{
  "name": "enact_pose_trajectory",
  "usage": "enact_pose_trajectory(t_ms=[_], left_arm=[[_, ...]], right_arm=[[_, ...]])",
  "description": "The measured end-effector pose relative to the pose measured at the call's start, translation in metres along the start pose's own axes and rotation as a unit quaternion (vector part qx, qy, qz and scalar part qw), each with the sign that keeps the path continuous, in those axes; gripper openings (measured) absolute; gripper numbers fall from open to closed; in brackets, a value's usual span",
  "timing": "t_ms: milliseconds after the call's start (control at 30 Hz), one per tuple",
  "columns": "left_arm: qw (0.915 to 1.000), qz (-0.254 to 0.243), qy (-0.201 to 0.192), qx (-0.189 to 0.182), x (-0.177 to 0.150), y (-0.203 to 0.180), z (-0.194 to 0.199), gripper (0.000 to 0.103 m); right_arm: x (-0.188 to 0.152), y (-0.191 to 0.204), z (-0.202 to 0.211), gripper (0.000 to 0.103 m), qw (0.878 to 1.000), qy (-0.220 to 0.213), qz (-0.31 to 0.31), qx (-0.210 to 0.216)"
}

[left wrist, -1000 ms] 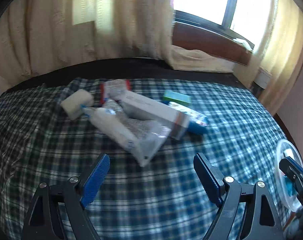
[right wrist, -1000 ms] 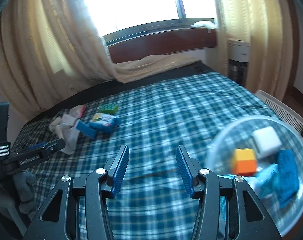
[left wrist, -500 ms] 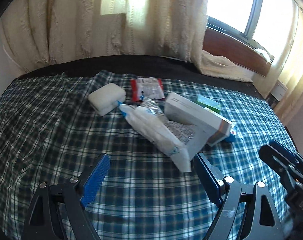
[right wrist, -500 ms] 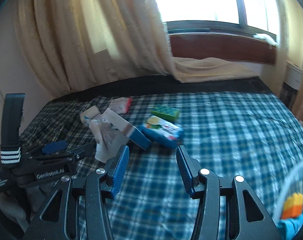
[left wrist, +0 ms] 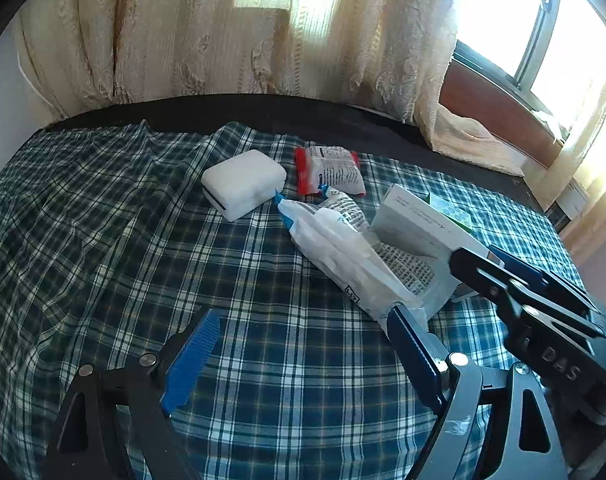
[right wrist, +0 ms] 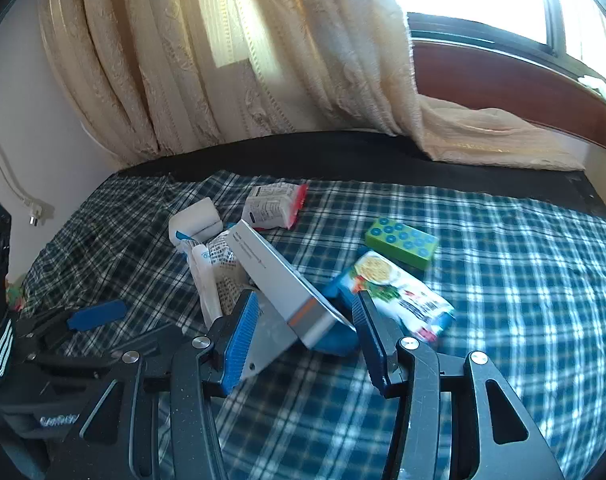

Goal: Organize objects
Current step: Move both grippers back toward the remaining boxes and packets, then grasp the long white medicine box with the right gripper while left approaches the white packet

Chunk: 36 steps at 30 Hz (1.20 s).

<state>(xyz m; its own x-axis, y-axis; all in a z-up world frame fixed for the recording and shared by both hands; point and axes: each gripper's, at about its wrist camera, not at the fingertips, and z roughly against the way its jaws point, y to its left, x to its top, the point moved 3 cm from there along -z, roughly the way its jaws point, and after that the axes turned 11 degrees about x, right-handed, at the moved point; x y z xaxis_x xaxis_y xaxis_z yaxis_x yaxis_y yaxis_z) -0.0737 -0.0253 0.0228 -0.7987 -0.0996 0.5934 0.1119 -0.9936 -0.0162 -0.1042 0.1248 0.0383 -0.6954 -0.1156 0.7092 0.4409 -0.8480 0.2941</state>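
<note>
A pile of items lies on the plaid bed: a white sponge block [left wrist: 243, 184], a red-edged packet [left wrist: 329, 170], a white plastic pouch [left wrist: 343, 256], a long grey-white box [right wrist: 279, 280], a green dotted box [right wrist: 401, 242] and a colourful food packet [right wrist: 399, 296]. My left gripper [left wrist: 303, 354] is open and empty, just short of the pouch. My right gripper [right wrist: 307, 334] is open, its jaws on either side of the near end of the long box, not closed on it. The right gripper also shows in the left wrist view [left wrist: 543, 300].
The blue plaid bedspread [left wrist: 103, 260] covers the bed. Cream curtains [right wrist: 243, 60] hang behind the bed's dark far edge. A window with a brown sill [right wrist: 503, 68] is at the right. A white cord with a plug [right wrist: 33, 216] hangs on the left wall.
Both grippers swung left and closer to the pile. The right gripper left the clear bowl of toys and now has its jaws around the end of the long box.
</note>
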Motion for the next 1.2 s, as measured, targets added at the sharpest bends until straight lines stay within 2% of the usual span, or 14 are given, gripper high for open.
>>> enact_pose_trajectory(t_ms=[233,300,367,433,1200], left_arm=[[1.0,0.002,0.009,0.0,-0.001,0.002,-0.006,0.089],[0.9999,0.002,0.01,0.0,-0.001,0.001,-0.007,0.089],[0.9999,0.002,0.011,0.0,-0.001,0.002,-0.007,0.089],[0.9999,0.003,0.012,0.002,-0.001,0.002,-0.008,0.089],[0.9994,0.023,0.018,0.02,0.017,-0.01,-0.011,0.089]], right_arm=[[0.002,-0.003,-0.015,0.05,1.0,0.012,-0.009,0.012],[0.002,-0.002,-0.015,0.041,1.0,0.014,-0.009,0.015],[0.0,-0.001,-0.014,0.027,1.0,0.015,-0.008,0.016],[-0.001,-0.001,-0.011,0.022,1.0,0.015,-0.01,0.016],[-0.049,0.005,0.033,0.02,0.997,0.007,-0.051,0.062]])
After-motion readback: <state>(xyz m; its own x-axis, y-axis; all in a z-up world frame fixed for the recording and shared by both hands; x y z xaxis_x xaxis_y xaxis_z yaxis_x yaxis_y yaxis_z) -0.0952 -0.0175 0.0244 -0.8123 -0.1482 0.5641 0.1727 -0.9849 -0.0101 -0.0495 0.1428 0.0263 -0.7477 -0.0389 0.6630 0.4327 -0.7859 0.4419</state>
